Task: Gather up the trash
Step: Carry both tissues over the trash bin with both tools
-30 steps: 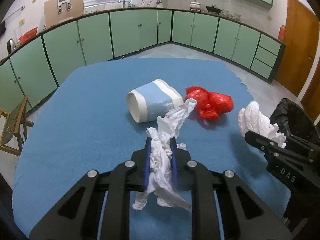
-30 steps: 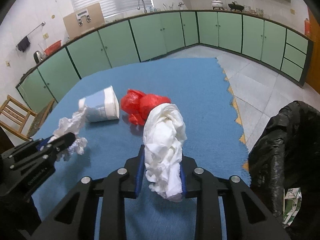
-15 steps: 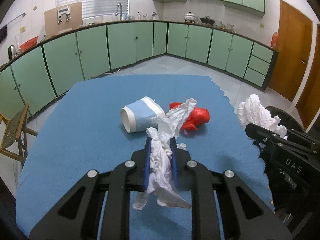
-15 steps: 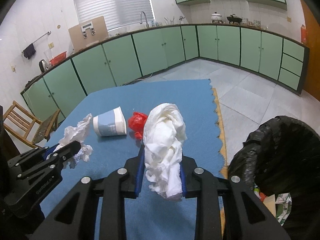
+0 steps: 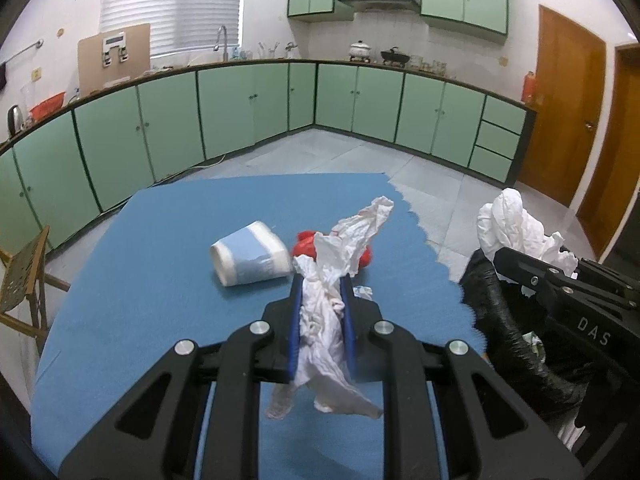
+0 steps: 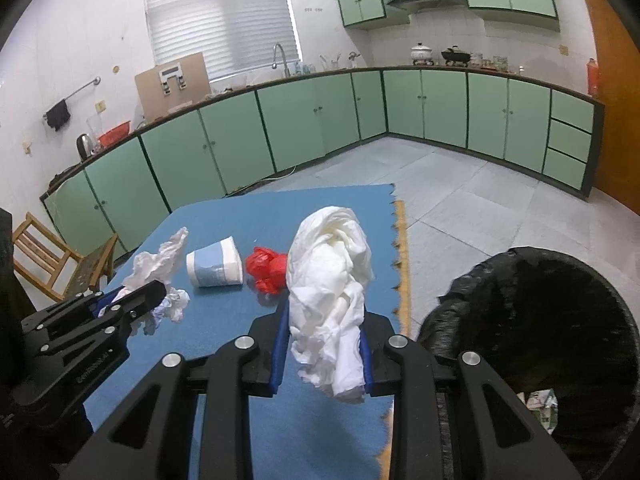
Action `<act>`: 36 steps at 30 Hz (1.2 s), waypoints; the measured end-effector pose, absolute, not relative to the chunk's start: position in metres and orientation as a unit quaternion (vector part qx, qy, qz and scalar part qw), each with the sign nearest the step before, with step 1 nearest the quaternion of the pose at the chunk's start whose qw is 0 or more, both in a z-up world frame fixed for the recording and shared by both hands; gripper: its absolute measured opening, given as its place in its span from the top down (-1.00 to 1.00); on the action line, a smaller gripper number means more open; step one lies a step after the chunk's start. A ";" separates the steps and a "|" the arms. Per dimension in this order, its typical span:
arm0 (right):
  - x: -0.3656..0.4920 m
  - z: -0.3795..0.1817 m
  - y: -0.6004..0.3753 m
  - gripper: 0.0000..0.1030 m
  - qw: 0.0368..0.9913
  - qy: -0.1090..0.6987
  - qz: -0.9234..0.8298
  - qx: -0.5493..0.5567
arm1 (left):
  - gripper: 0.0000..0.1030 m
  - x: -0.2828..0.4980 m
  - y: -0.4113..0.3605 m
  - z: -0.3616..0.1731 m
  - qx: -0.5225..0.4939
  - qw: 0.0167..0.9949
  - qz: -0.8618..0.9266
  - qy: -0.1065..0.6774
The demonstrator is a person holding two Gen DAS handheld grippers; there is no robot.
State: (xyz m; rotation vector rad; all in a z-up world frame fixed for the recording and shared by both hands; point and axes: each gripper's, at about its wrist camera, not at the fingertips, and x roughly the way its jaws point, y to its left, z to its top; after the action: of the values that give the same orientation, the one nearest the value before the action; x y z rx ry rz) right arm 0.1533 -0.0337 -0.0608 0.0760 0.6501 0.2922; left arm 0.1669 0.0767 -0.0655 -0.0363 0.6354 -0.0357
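White crumpled paper fills both grippers; the left gripper (image 5: pixel 321 280) is clamped on a creased tissue (image 5: pixel 332 308) that sticks up past the blue pads and hangs ragged below them, clear of the blue table mat (image 5: pixel 160 280); the right gripper (image 6: pixel 322 316) is closed on a bigger white wad (image 6: pixel 332 280) — bulging above the jaws, drooping beneath them, also off the mat. On the mat lies a paper cup (image 5: pixel 250 258) on its side, blue band with white rims, its open mouth turned toward the left of the left wrist view; just beside it, on its right, sits a red plastic bag (image 6: pixel 266 270), scrunched, partly hidden behind the held tissue in the left view. A small white scrap (image 5: pixel 362 292) lies on the mat near the left gripper's tip. Off the mat's right edge stands a bin lined with a black bag (image 6: pixel 532 320) — mouth open, some printed paper visible inside; the right gripper hangs near its rim, the wad not over the opening as far as the right view shows. Green cabinets (image 6: pixel 300 132) ring the room; a wooden chair (image 6: pixel 44 256) stands at the left.
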 end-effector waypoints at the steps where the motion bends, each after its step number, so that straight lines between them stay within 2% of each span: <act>1: 0.151 -0.060 -0.038 0.45 0.937 0.317 0.141 0.038 | 0.69 0.167 0.071 -0.064 -0.017 0.950 -0.023 0.310; 22: 0.120 -0.050 -0.169 0.45 0.950 0.304 0.028 0.064 | 0.69 0.179 -0.066 -0.060 0.016 0.944 -0.149 0.293; 36: 0.103 -0.059 -0.246 0.45 0.948 0.306 -0.036 0.076 | 0.69 0.189 -0.156 -0.080 0.029 0.927 -0.220 0.302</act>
State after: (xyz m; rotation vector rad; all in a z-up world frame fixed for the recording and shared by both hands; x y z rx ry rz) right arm 0.1031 -0.2457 -0.0586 0.1556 0.6233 -0.0740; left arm 0.1889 -0.1561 -0.0797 0.0596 0.6190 -0.4515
